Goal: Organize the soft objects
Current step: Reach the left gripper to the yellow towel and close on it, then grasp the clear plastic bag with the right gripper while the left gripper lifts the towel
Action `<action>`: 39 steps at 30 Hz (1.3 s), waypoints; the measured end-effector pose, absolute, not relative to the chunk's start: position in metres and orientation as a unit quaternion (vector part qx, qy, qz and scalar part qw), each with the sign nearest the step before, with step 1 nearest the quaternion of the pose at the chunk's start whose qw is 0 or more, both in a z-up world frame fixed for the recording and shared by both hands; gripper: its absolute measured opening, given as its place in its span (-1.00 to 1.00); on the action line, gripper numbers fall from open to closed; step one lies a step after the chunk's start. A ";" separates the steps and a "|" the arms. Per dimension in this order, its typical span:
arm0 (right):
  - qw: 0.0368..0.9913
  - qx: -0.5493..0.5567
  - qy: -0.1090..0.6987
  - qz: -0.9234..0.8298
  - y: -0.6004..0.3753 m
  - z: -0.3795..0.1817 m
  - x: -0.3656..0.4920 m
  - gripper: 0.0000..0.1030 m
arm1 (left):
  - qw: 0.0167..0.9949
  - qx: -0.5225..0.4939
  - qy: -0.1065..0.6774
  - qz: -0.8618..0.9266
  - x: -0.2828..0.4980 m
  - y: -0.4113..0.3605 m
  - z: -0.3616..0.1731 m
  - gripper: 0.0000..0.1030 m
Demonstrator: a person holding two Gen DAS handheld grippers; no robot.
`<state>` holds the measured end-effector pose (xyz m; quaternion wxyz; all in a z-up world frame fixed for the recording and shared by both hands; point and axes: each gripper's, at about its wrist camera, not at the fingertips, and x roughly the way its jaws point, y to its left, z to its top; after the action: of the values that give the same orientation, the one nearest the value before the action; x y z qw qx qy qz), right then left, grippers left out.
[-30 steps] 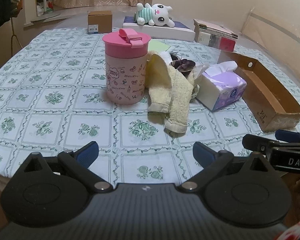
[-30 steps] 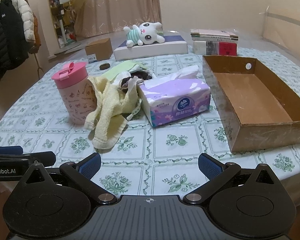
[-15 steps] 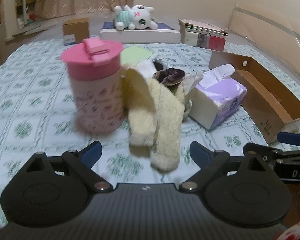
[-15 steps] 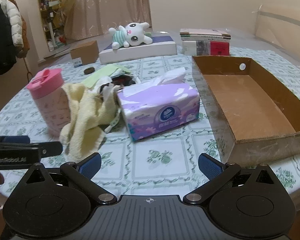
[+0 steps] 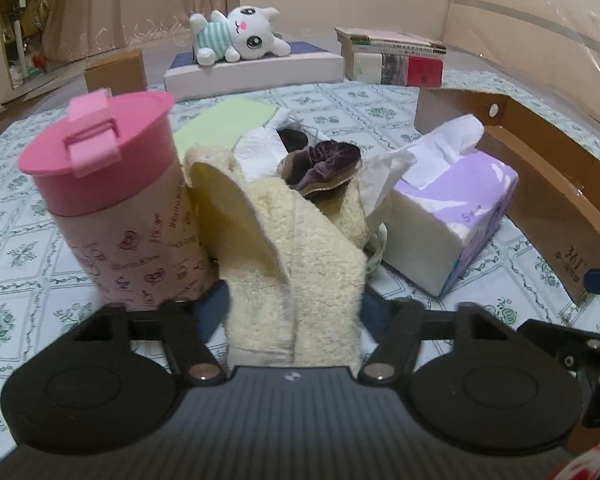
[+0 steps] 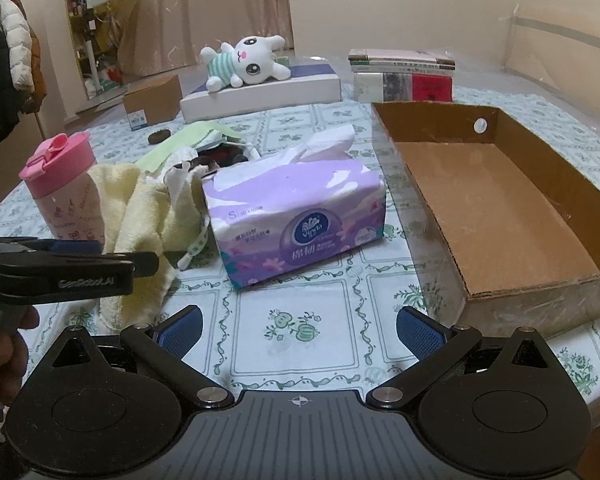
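Observation:
A cream yellow towel (image 5: pixel 300 264) lies on the table against a pink lidded cup (image 5: pixel 112 200); it also shows in the right wrist view (image 6: pixel 140 224). My left gripper (image 5: pixel 294 308) is open, its fingers on either side of the towel's near end. A dark purple scrunchie (image 5: pixel 324 164) sits on the towel's far part. A purple tissue pack (image 6: pixel 296 220) lies to the right of the towel. My right gripper (image 6: pixel 298 330) is open and empty above the tablecloth, in front of the tissue pack. A white plush bunny (image 6: pixel 248 64) lies on a flat box at the back.
An empty brown cardboard tray (image 6: pixel 496 200) stands at the right. A light green cloth (image 5: pixel 224 124) and white items lie behind the towel. Books (image 6: pixel 404 76) are stacked at the back right, and a small cardboard box (image 6: pixel 152 100) stands at the back left.
My left gripper has moved forward to the towel, whose near end now lies between its open fingers. My right gripper has moved forward a little towards the tissue pack.

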<state>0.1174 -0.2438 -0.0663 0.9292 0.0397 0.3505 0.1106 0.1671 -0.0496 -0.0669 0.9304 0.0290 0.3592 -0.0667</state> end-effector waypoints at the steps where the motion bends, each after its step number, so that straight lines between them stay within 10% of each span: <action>1: 0.929 0.040 0.351 0.111 -0.244 -0.066 0.117 0.99 | 0.930 0.029 0.360 -0.067 0.168 -0.050 -0.068 -0.15; 7: 0.931 0.039 0.344 0.114 -0.242 -0.061 0.111 0.99 | 0.933 0.030 0.351 -0.066 0.156 -0.045 -0.060 -0.79; 39: 0.925 -0.040 0.317 0.205 -0.161 -0.043 0.115 0.99 | 0.953 0.003 0.298 0.055 0.073 0.089 -0.005 -0.84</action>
<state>0.1149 -0.1608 -0.0427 0.9250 -0.0400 0.3172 0.2053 0.0726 0.0894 -0.0055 0.9529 0.0026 0.2980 0.0552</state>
